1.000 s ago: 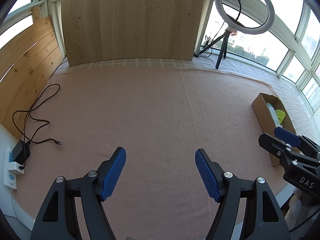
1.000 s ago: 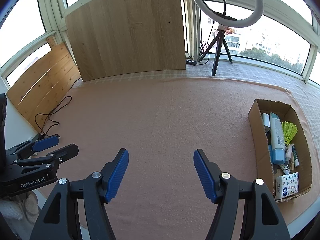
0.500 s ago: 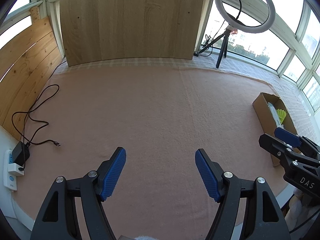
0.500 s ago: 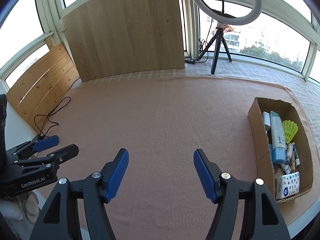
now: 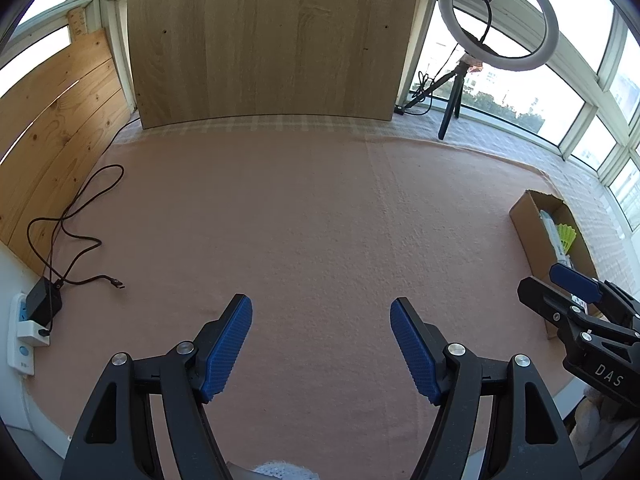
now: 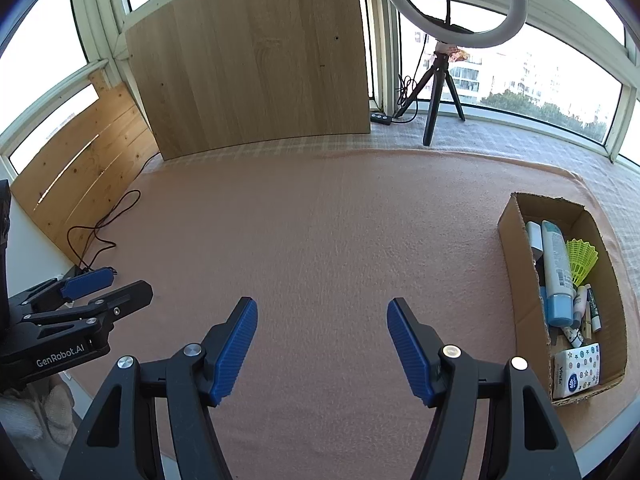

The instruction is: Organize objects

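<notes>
Left gripper (image 5: 321, 322) and right gripper (image 6: 322, 322) both hover over the pink cloth (image 6: 340, 232) on the bench, jaws apart, nothing between them. Cardboard box (image 6: 516, 280) sits at the cloth's right edge. It holds a blue-capped bottle (image 6: 556, 272), yellow-green shuttlecock (image 6: 582, 260), tissue pack (image 6: 576, 370) and smaller items.

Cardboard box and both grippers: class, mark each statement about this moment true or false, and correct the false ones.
1. The cardboard box holds a yellow-green shuttlecock. True.
2. The right gripper grips a blue-capped bottle. False: its jaws are open and empty; the bottle lies in the box.
3. The left gripper is open with nothing between its fingers. True.
4. The tissue pack lies on the pink cloth outside the box. False: it is inside the box.
</notes>
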Demonstrator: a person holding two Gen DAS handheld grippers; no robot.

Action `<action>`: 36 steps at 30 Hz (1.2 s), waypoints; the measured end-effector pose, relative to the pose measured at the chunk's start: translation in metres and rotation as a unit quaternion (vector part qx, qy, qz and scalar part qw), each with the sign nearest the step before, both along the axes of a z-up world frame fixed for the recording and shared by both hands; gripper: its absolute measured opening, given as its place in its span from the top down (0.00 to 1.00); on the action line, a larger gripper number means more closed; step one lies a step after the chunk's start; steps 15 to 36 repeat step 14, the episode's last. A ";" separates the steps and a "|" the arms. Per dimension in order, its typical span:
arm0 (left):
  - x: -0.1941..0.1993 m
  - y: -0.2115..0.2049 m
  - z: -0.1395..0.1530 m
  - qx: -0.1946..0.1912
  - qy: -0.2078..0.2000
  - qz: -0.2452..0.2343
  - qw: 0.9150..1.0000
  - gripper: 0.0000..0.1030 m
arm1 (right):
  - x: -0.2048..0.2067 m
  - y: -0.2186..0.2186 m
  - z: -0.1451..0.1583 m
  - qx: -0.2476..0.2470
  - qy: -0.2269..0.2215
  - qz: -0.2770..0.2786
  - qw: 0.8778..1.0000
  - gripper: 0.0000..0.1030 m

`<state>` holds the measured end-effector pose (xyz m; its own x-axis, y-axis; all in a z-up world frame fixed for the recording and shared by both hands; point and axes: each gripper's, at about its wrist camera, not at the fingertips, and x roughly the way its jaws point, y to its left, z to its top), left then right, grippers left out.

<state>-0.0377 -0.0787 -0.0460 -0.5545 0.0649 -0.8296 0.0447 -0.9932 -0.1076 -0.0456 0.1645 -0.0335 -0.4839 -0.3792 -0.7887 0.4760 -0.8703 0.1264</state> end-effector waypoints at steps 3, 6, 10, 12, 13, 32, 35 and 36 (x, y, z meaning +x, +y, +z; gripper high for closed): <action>-0.001 -0.001 0.000 0.002 -0.002 -0.001 1.000 0.27 | 0.000 0.000 -0.001 0.001 -0.001 0.000 1.000 0.38; 0.000 -0.001 0.000 -0.001 0.000 -0.002 1.000 0.27 | 0.001 0.000 -0.001 0.002 -0.002 0.001 1.000 0.38; 0.001 -0.001 0.001 -0.003 0.009 -0.002 1.000 0.27 | 0.002 -0.001 -0.002 0.003 -0.003 0.001 1.000 0.38; 0.001 -0.001 0.002 -0.002 0.008 -0.006 1.000 0.27 | 0.002 0.000 -0.002 0.003 -0.003 0.000 1.000 0.38; 0.001 0.000 0.001 -0.004 0.008 -0.006 1.000 0.27 | 0.002 0.000 -0.002 0.003 -0.003 0.000 1.000 0.38; 0.001 0.000 0.001 -0.005 0.007 -0.006 1.000 0.27 | 0.002 0.000 -0.003 0.004 -0.003 0.000 1.000 0.38; 0.001 0.000 0.001 -0.005 0.007 -0.006 1.000 0.27 | 0.002 0.000 -0.003 0.004 -0.003 0.000 1.000 0.38; 0.001 0.000 0.001 -0.005 0.007 -0.006 1.000 0.27 | 0.002 0.000 -0.003 0.004 -0.003 0.000 1.000 0.38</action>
